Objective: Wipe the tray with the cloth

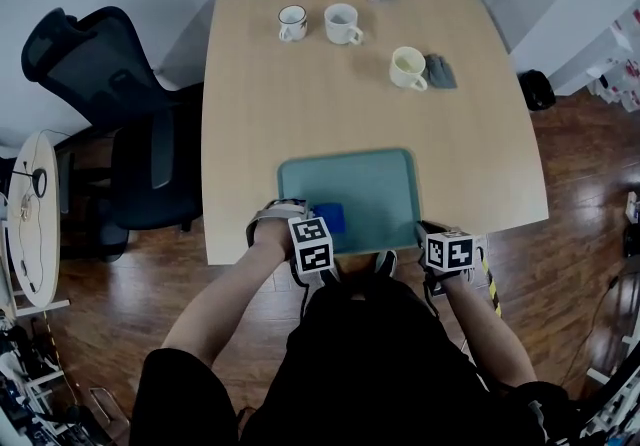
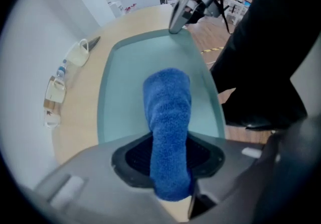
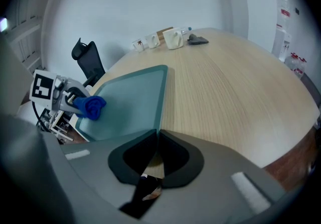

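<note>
While the left gripper (image 3: 79, 103) held the blue cloth (image 2: 168, 117) clamped between its jaws, on the tray (image 1: 370, 194) directly beneath it, the right gripper (image 3: 156, 137) stood pinched shut on the tray's rim. Risk: a hard stroke could have dragged the cloth free, or pulled the rim from that thin pinch.

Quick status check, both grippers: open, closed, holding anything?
Left gripper: closed on the cloth.
Right gripper: closed, pinching the near rim of the tray.
</note>
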Motion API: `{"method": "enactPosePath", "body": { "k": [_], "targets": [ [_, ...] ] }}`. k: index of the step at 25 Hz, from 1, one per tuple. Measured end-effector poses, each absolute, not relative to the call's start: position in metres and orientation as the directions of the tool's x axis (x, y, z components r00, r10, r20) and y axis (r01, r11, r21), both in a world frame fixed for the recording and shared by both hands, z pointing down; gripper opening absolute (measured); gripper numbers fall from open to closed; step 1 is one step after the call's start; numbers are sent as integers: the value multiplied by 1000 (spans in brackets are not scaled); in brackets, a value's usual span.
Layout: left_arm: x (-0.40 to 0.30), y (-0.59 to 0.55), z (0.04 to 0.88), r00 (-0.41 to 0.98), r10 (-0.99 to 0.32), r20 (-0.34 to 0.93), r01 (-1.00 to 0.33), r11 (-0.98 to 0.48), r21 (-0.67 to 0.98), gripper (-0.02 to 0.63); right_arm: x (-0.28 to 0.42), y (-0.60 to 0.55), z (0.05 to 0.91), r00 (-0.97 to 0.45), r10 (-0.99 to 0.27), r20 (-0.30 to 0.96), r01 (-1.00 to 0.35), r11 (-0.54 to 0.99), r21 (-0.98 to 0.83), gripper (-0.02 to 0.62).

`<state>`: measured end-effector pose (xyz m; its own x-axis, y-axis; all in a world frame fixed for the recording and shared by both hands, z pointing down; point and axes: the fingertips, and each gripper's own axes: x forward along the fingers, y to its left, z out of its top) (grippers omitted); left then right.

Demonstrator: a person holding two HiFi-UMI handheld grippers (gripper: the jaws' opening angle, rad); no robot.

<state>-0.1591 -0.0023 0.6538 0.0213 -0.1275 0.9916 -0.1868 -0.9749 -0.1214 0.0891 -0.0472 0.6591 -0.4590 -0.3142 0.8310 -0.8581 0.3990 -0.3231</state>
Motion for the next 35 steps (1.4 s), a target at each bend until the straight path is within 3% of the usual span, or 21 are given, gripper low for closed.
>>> {"method": "enactPosePath", "body": {
  "k": [6, 10, 16, 22, 33, 35],
  "targets": [
    [-201, -77, 653, -61, -201, 978, -198, -958, -209, 152, 88, -47, 658, -460, -320, 829, -858, 402, -320, 25],
    [-224, -121, 650, -148, -304, 941, -109, -941, -321, 152, 88, -49, 657, -464, -322, 826, -856, 402, -324, 25],
    [-222, -117, 650, -169, -335, 927, -105, -929, -355, 143, 89, -48, 659, -458, -329, 826, -861, 396, -320, 25],
    [-194, -49, 648, -85, -259, 962, -189, -944, -271, 143, 90, -47, 661, -450, -322, 833, -865, 391, -316, 25],
    [-142, 59, 643, 14, -244, 970, -171, -956, -238, 143, 96, -44, 668, -420, -301, 856, -877, 377, -298, 25],
    [-139, 59, 637, 44, -240, 970, -264, -939, -220, 143, 96, -44, 669, -413, -301, 859, -880, 373, -293, 25]
  ]
}}
